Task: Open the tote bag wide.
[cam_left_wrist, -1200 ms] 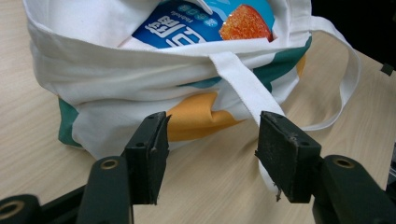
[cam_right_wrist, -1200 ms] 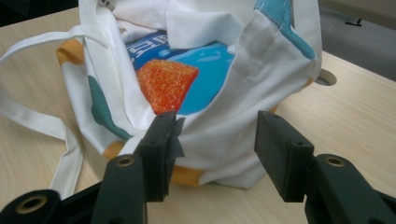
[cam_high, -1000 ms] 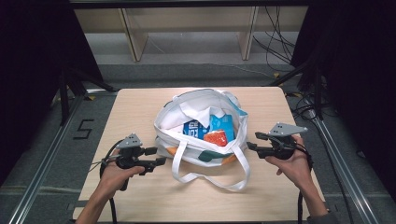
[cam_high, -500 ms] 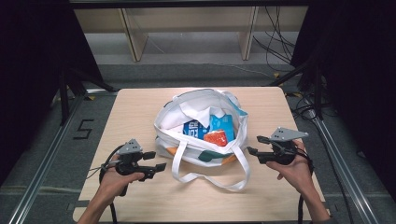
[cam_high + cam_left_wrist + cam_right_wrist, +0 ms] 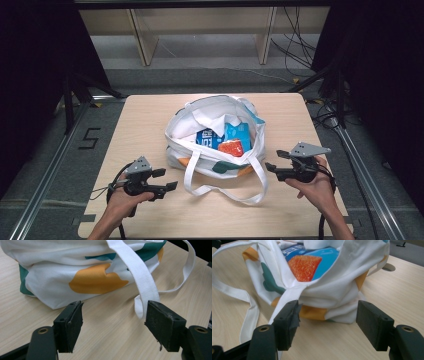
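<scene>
Flanking the tote bag (image 5: 215,137) mid-counter (image 5: 150,115), left hand-held gripper (image 5: 167,180) and right hand-held gripper (image 5: 270,167), jaws just spreading, empty; best withdrawn level, clear of the bag's strap (image 5: 140,277).

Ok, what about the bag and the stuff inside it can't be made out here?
- High view: print on the blue packets too small to read.
- Right gripper view: the tote bag rim covers the orange packet below.
- Left gripper view: bag's top cut off by the upper edge.
</scene>
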